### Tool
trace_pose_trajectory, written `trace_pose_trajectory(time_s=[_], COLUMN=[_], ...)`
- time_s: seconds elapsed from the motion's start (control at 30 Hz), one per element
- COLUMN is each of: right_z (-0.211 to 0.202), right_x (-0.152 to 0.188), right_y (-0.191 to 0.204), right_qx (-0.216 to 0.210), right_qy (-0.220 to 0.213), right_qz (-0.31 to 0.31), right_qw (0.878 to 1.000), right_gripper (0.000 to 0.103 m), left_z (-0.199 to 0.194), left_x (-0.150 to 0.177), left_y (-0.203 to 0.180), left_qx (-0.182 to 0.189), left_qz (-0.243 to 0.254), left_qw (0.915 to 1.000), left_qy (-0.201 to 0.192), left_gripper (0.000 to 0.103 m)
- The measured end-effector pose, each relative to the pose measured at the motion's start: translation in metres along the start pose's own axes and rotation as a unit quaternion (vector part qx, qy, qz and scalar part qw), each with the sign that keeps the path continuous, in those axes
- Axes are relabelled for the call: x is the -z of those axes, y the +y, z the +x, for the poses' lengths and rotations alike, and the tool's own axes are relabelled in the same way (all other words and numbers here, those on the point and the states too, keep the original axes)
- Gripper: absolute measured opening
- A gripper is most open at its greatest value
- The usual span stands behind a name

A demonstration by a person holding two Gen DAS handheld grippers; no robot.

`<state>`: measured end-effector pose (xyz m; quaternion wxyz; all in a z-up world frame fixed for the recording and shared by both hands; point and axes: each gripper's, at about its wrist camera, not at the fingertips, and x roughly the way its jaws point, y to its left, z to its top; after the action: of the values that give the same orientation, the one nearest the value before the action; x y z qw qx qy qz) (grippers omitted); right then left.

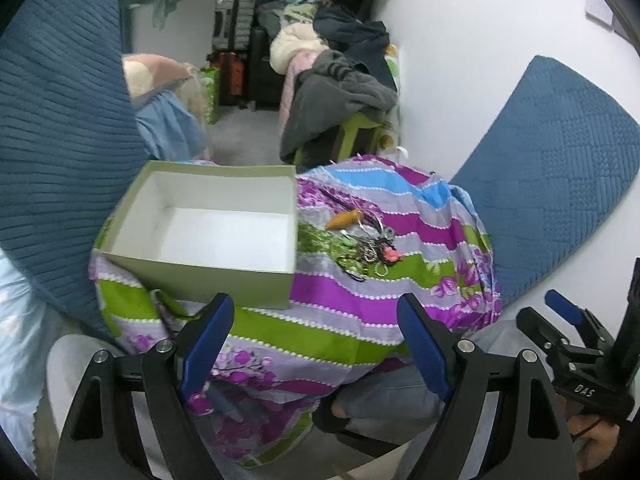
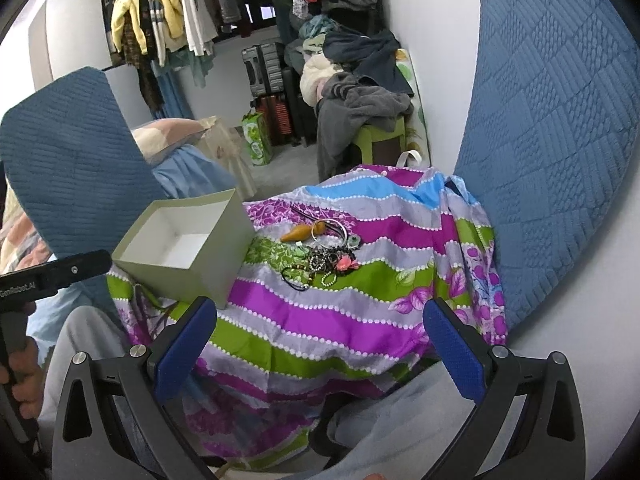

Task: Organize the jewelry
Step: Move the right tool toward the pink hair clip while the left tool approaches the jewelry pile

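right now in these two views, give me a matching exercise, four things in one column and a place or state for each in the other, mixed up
Things:
1. box
2. jewelry pile
3. left gripper
4. grey clothes

Places or states:
A. heaped on a green stool by the wall
B. jaws wide apart, nothing between them
C. lid off, white inside, nothing in it
D. lying on the striped cloth, beside the box

Pairs: 1-C, 2-D, 3-B, 4-A
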<state>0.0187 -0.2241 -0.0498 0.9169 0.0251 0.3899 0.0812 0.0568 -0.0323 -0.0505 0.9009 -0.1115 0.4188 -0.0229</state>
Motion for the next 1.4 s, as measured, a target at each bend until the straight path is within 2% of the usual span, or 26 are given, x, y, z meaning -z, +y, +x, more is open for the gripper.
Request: trace_pose_trajectory(time_s=[0.07, 0.17, 0.23, 0.27, 0.33, 0.4, 0.47, 0.53, 0.6, 0.77, 0.83, 0.9, 0.93, 1.0, 1.03, 1.13, 1.4], right_z=[0.01, 0.026, 0.038, 0.045, 0.06, 0.073, 0.088, 0.104, 0.121, 0.157, 0.172, 0.184, 0.192, 0.205, 0.211, 0.223, 0.252], right_x=[0.0, -0.002, -0.003, -0.004, -0.004, -0.004, -0.004, -0.004, -0.005, -0.006, -0.006, -0.006, -0.006, -0.006, -0.006, -0.007, -0.007], right_y=[-0.006, -0.014, -0.019, -0.022, -0.028, -0.031, -0.035, -0.039, -0.044, -0.05, -0.052, -0.054, -0.056, -0.059, -0.059, -0.057, -0.055], right_qx=[-0.006, -0.013, -0.022, -0.028, -0.04, -0.04, -0.045, -0.044, -0.048, -0.063, -0.057, -0.05, -0.062, -0.078, -0.073, -0.083, -0.054], right_qy=[-0.003, -0.005, -0.007, -0.006, -0.002, 0.0, 0.003, 0.009, 0.018, 0.036, 0.044, 0.052, 0.063, 0.084, 0.092, 0.096, 0.109], right_qz=[0.005, 0.011, 0.013, 0.015, 0.021, 0.021, 0.019, 0.018, 0.012, -0.002, -0.011, -0.016, -0.013, -0.005, -0.008, -0.021, -0.05], right_qw=[1.0, 1.0, 1.0, 0.999, 0.999, 0.999, 0.999, 0.999, 0.999, 0.997, 0.997, 0.997, 0.996, 0.993, 0.993, 0.992, 0.991], right_gripper=[0.102, 0.092, 0.08, 0.077, 0.061, 0.05, 0.046, 0.039, 0.037, 0.037, 0.037, 0.037, 0.037, 0.037, 0.037, 0.037, 0.036], left_z=[0.01, 0.028, 0.04, 0.047, 0.06, 0.073, 0.089, 0.102, 0.115, 0.142, 0.155, 0.167, 0.175, 0.188, 0.193, 0.211, 0.265], left_x=[-0.002, -0.003, -0.004, -0.004, -0.005, -0.005, -0.006, -0.006, -0.006, -0.004, -0.002, -0.001, -0.001, 0.0, 0.0, -0.002, -0.002], left_y=[-0.006, -0.015, -0.02, -0.021, -0.024, -0.027, -0.031, -0.035, -0.037, -0.047, -0.051, -0.051, -0.051, -0.051, -0.05, -0.043, -0.033], left_qx=[0.012, 0.024, 0.032, 0.034, 0.054, 0.062, 0.072, 0.078, 0.093, 0.104, 0.093, 0.093, 0.095, 0.083, 0.078, 0.053, 0.036], left_qz=[0.005, 0.015, 0.02, 0.019, 0.015, 0.017, 0.018, 0.017, 0.003, -0.005, 0.001, -0.009, -0.015, -0.013, -0.015, -0.035, -0.052], left_qw=[0.9999, 0.9996, 0.9992, 0.9991, 0.9982, 0.9976, 0.9965, 0.9959, 0.9937, 0.9914, 0.9924, 0.9911, 0.9904, 0.9912, 0.9914, 0.9928, 0.9901], left_qy=[-0.001, 0.009, 0.012, 0.017, 0.023, 0.027, 0.036, 0.042, 0.063, 0.079, 0.081, 0.094, 0.099, 0.102, 0.104, 0.102, 0.125], left_gripper=[0.082, 0.082, 0.082, 0.082, 0.081, 0.076, 0.071, 0.07, 0.061, 0.056, 0.055, 0.047, 0.045, 0.044, 0.044, 0.044, 0.041])
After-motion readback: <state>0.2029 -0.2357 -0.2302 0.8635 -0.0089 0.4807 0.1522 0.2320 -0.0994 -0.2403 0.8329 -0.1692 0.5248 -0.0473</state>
